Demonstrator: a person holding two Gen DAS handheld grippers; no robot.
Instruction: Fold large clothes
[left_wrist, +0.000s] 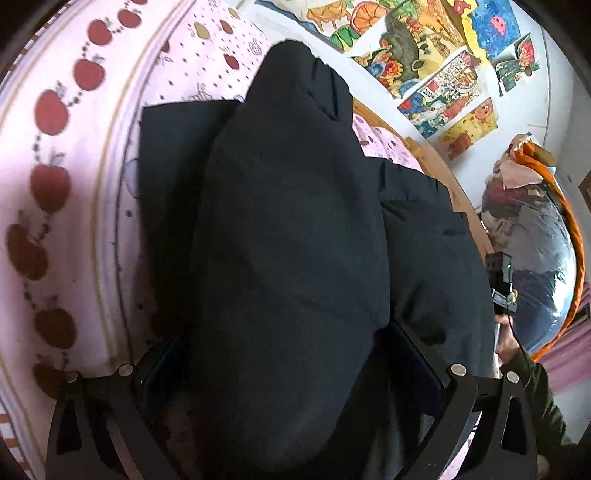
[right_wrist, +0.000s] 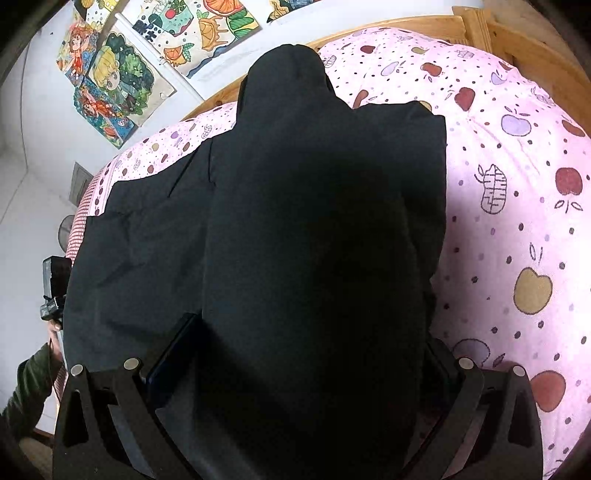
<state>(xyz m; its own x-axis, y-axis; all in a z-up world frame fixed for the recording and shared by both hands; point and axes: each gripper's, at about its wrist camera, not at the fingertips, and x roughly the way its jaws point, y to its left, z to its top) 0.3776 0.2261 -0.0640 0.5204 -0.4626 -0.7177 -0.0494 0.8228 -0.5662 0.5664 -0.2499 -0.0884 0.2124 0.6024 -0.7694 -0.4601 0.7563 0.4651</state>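
Observation:
A large black padded jacket (left_wrist: 288, 206) lies on a pink apple-print bed sheet (left_wrist: 74, 184). A thick fold of it rises between the fingers of my left gripper (left_wrist: 288, 369), which is shut on the cloth. In the right wrist view the same jacket (right_wrist: 314, 221) bulges up between the two fingers of my right gripper (right_wrist: 306, 362), also clamped on a thick fold. The fingertips of both grippers are buried in the fabric. The jacket's lower layers spread flat on the sheet (right_wrist: 517, 221) under the lifted folds.
A wooden bed frame (right_wrist: 476, 29) runs along the far side, with drawings (left_wrist: 443, 85) on the white wall behind. A clear plastic bag of stuffed items (left_wrist: 535, 240) stands beside the bed. A hand in a green sleeve (right_wrist: 33, 384) holds the other gripper's body (right_wrist: 55, 284).

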